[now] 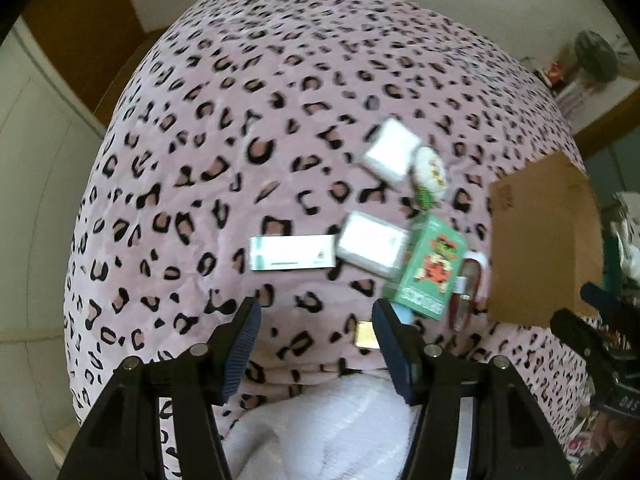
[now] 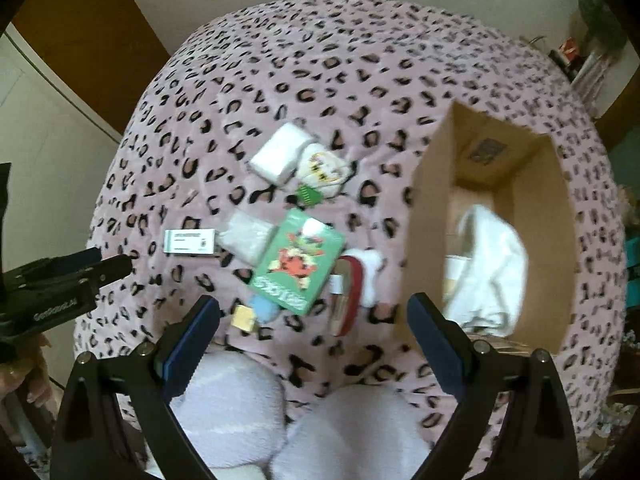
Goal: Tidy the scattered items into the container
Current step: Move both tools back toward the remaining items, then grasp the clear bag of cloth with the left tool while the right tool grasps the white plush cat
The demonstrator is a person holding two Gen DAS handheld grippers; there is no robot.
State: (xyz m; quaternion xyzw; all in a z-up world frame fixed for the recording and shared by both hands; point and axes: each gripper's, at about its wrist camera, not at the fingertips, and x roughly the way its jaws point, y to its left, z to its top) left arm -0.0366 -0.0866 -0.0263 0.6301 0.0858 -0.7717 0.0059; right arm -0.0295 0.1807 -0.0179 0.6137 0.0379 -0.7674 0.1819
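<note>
Scattered items lie on a pink leopard-print blanket (image 1: pixel 240 120): a long white box (image 1: pixel 292 253), two white tissue packs (image 1: pixel 390 151) (image 1: pixel 370 246), a round white pouch (image 1: pixel 431 170), a green card box (image 1: pixel 430 270), a red-and-white item (image 1: pixel 466 292) and a small gold piece (image 1: pixel 367 335). The cardboard box (image 2: pixel 424 240) stands at right with something white (image 2: pixel 492 260) inside. My left gripper (image 1: pixel 316 320) is open and empty above the blanket, near the gold piece. My right gripper (image 2: pixel 314 316) is open and empty, in front of the green card box (image 2: pixel 298 262).
White plush fabric (image 2: pixel 240 400) lies under both grippers at the near edge. A wooden door and white wall stand at left (image 1: pixel 48 160). A fan and shelf clutter (image 1: pixel 592 56) sit at far right.
</note>
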